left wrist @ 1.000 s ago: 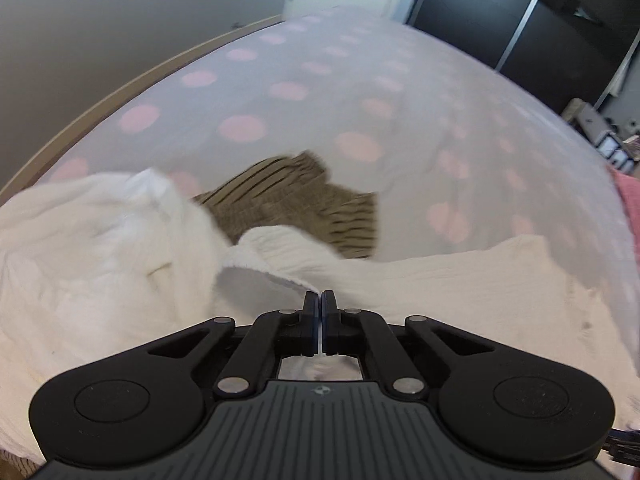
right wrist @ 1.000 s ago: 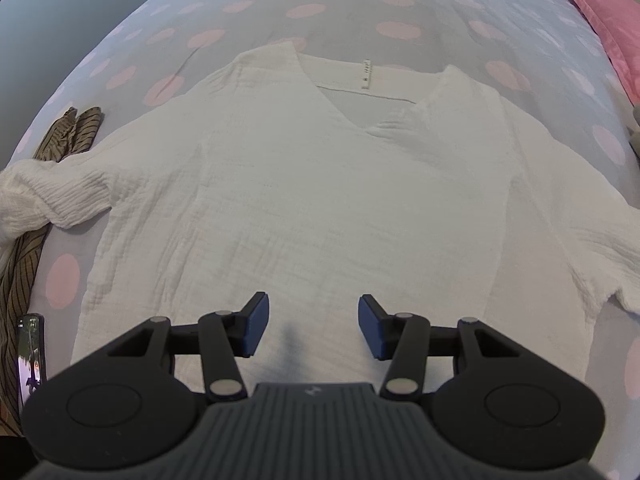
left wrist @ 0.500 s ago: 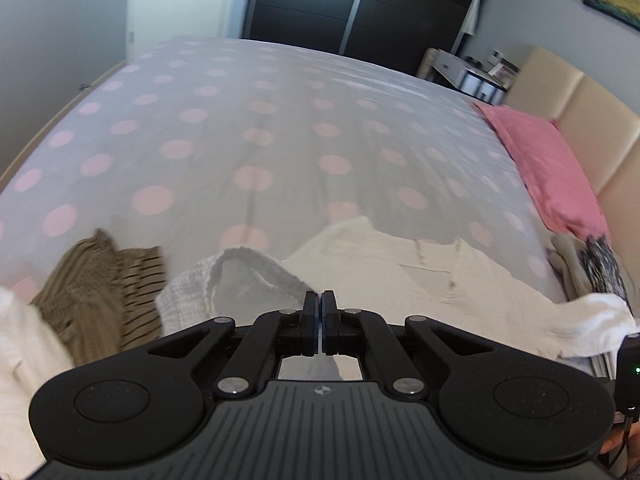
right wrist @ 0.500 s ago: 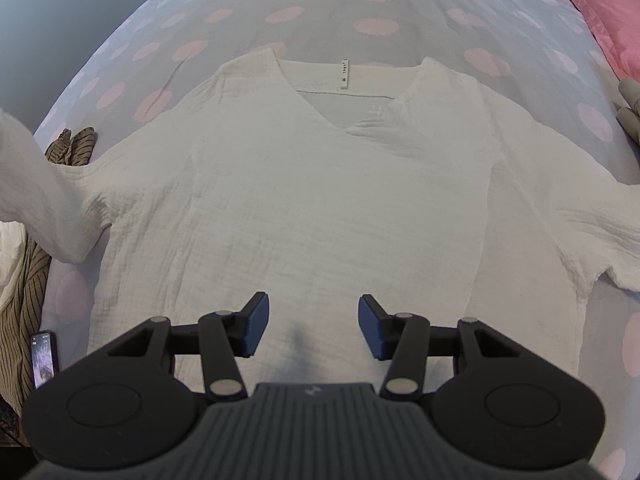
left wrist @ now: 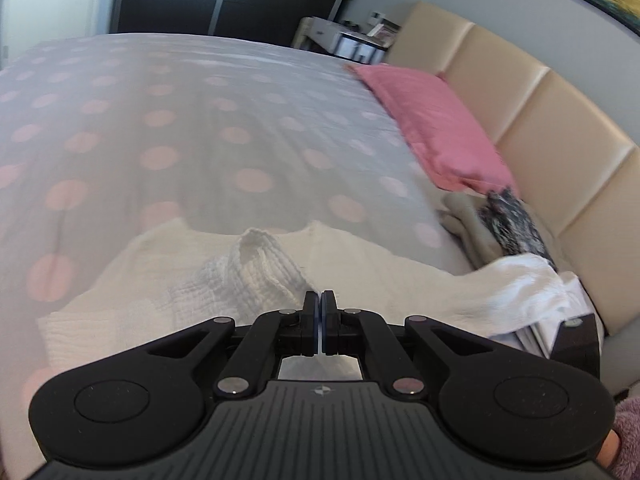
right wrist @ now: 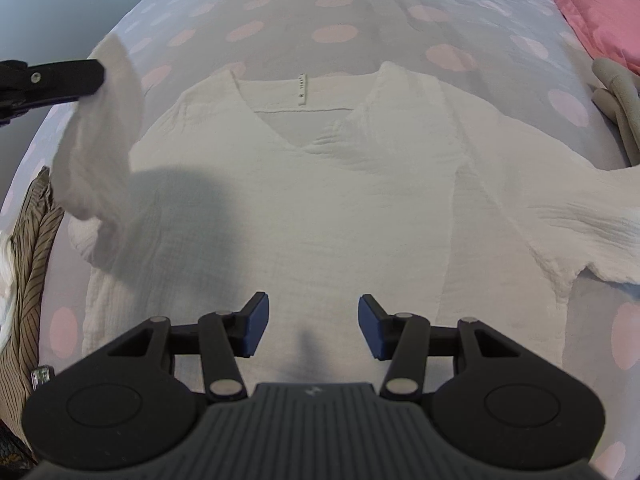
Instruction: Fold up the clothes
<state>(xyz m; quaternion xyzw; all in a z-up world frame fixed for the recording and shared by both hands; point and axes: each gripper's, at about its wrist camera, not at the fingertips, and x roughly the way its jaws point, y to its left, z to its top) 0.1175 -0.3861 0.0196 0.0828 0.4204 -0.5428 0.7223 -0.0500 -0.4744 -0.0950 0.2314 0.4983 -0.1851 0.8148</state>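
So the white top (right wrist: 320, 208) is lying flat, neckline toward the top of the right wrist frame, and the left gripper (right wrist: 96, 78) at the upper left has its jaws pinched tight on the sleeve (right wrist: 100, 140), holding it up off the polka-dot bedspread (right wrist: 336, 4). The sleeve's long axis hangs from that pinch down toward the shirt's left shoulder, so I'd guess the fold has to carry it rightward across the chest. The right gripper (right wrist: 313, 326) sits half-open with nothing in it over the hem at bottom centre, further from the sleeve.
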